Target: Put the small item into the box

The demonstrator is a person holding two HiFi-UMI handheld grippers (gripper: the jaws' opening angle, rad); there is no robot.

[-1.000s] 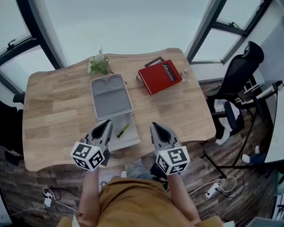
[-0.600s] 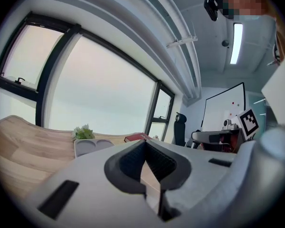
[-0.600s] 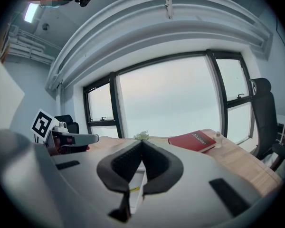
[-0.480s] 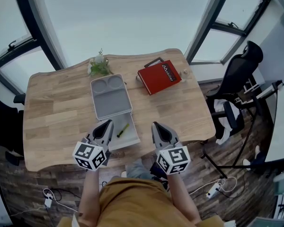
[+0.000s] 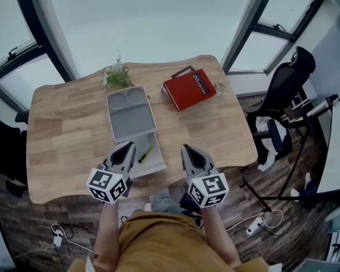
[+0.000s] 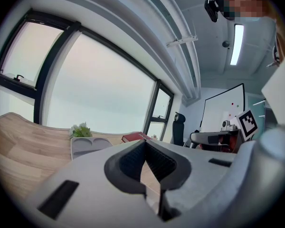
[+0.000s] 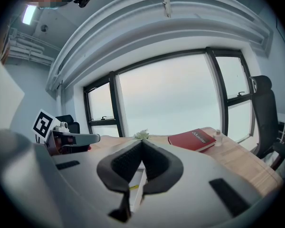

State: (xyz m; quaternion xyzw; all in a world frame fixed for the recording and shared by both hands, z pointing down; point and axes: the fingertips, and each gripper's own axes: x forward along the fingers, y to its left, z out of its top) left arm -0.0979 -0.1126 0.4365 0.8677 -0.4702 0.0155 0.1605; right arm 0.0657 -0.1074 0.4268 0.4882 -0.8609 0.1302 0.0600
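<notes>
Your left gripper (image 5: 126, 149) hangs over the near left edge of the box (image 5: 130, 120) and your right gripper (image 5: 188, 151) just off its near right side, both with jaws pressed together on nothing. The small yellow-green item (image 5: 145, 153) lies in the box's near, pale half, between the two grippers. The red book (image 5: 190, 90) lies to the box's right, and the little plant (image 5: 117, 77) stands at its far left corner.

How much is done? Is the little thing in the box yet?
Done, it seems: the small yellow-green item lies inside the open box. In hand: nothing; the left hand-held gripper and right hand-held gripper are both shut and empty. Left: perhaps only closing the grey lid.
</notes>
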